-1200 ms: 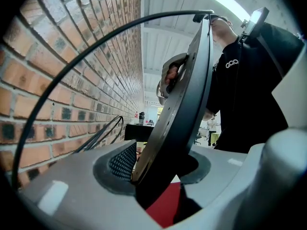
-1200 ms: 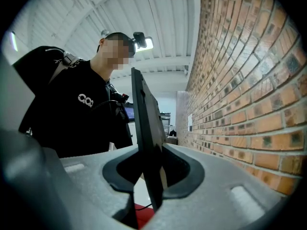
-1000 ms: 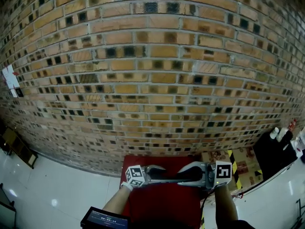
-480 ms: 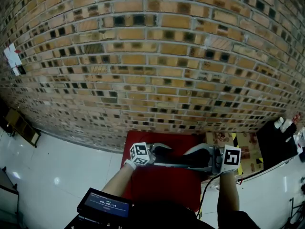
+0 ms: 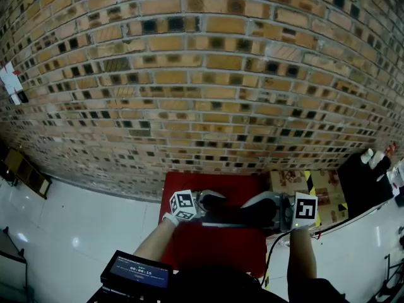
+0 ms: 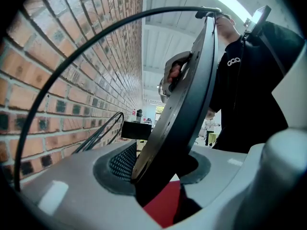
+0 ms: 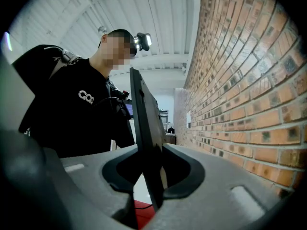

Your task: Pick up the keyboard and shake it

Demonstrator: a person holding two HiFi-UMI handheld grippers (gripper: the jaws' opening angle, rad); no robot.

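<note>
The black keyboard hangs in the air over the red table, held at both ends. My left gripper is shut on its left end and my right gripper on its right end. In the left gripper view the keyboard stands edge-on, tilted, wedged between the pads of the left gripper. Its black cable arcs overhead. In the right gripper view the keyboard rises as a thin dark slab from the right gripper, whose pads press on it.
A brick wall stands just behind the table. Cardboard boxes with yellow-black tape and a black object lie at the right. A small screen sits near my body. White floor spreads to the left.
Both grippers and the keyboard have shifted slightly higher and rightward in the head view, while the view itself has tipped down. Both grips are unchanged.
</note>
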